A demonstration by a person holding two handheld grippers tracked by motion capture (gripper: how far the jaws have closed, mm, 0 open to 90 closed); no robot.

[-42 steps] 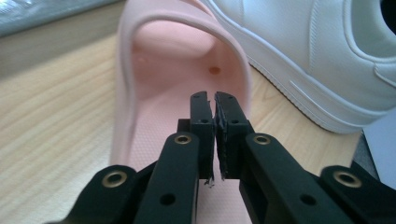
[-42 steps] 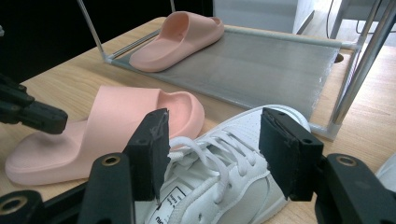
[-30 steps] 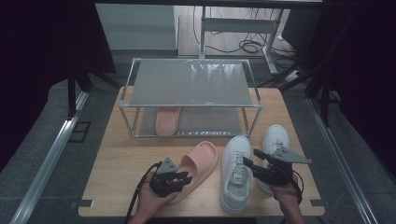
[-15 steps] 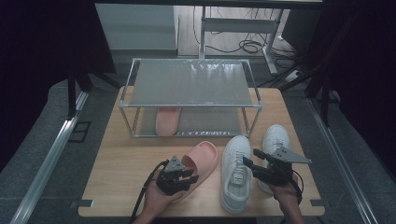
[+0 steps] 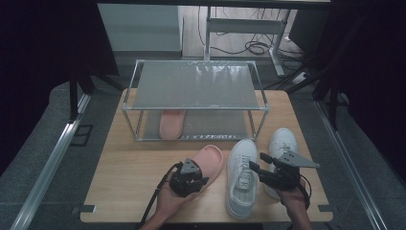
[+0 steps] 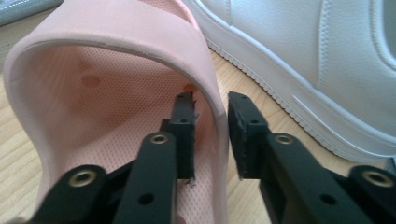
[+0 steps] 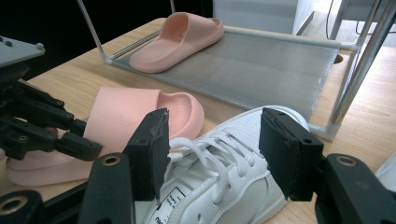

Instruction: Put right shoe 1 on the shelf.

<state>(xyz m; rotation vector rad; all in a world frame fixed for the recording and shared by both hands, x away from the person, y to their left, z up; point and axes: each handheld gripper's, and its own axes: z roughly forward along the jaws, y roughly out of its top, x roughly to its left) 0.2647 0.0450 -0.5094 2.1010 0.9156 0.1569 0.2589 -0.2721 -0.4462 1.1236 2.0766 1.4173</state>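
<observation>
One pink slipper point(image 5: 172, 122) already sits on the rack's lower shelf point(image 5: 210, 125), while my left tool point(image 6: 210, 126) straddles the second slipper's point(image 5: 206, 165) strap on the bench point(image 5: 129, 177), unclamped, and my right tool point(image 7: 212, 154) gapes over a white sneaker point(image 5: 242, 177).

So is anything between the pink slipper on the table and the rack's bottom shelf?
Nothing visible. The slipper, its strap wall between the left gripper jaws, faces bare table up to the rack; the shelf space beside the other slipper is free.

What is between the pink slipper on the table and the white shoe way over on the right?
Another white sneaker lies between the pink slipper and the far white shoe, as the high view shows. The right gripper hovers over it.
</observation>
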